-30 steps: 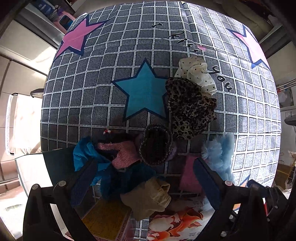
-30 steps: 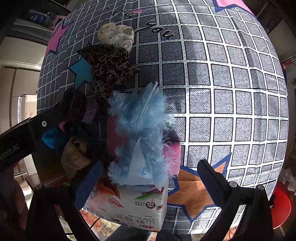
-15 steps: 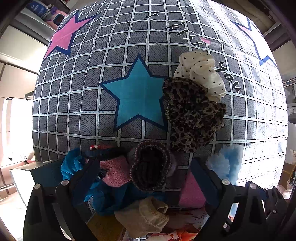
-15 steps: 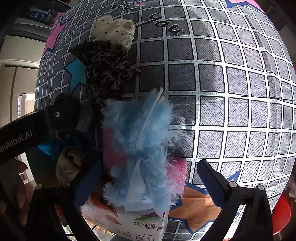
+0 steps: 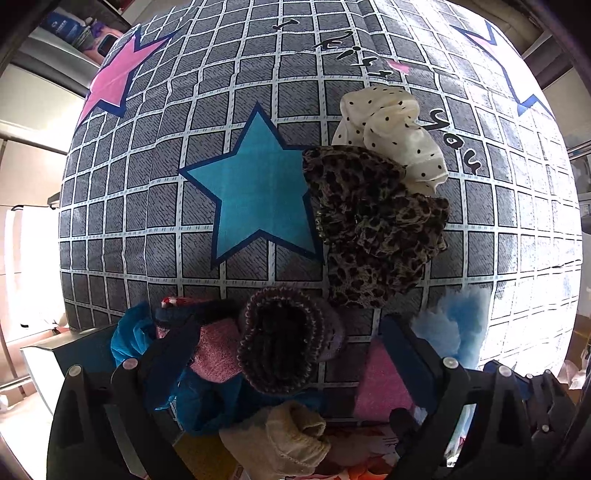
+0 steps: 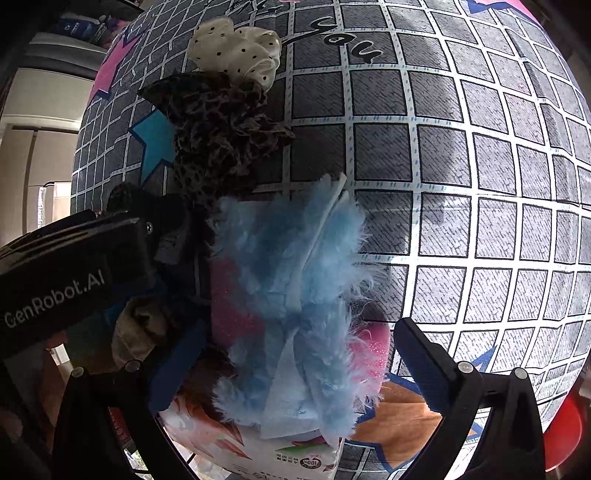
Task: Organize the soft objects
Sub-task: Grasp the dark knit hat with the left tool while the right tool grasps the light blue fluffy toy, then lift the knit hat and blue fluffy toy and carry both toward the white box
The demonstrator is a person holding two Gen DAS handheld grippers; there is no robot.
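Soft items lie along the near edge of a checked bedspread (image 5: 147, 206). A dark knitted hat (image 5: 284, 343) sits between the fingers of my open left gripper (image 5: 291, 350), with pink knit (image 5: 218, 354), blue cloth (image 5: 129, 332) and a beige sock (image 5: 284, 439) around it. Beyond lie a leopard-print scrunchie (image 5: 373, 221) and a cream dotted scrunchie (image 5: 391, 129). My right gripper (image 6: 299, 354) stands open around a fluffy light-blue piece (image 6: 295, 280) lying over a pink item (image 6: 229, 310) and a tissue pack (image 6: 258, 450). The left gripper's body (image 6: 66, 280) shows at the right view's left.
The bedspread (image 6: 480, 184) carries a blue star (image 5: 258, 192) and pink stars (image 5: 110, 81). Beyond the bed's left edge are a pale cabinet (image 5: 29, 122) and shelf clutter (image 5: 77, 29). Something red (image 6: 565, 435) sits past the lower right edge.
Both grippers have moved forward and lower toward the bed. The knitted hat now lies between the left fingers, and the blue fluffy piece fills more of the right view.
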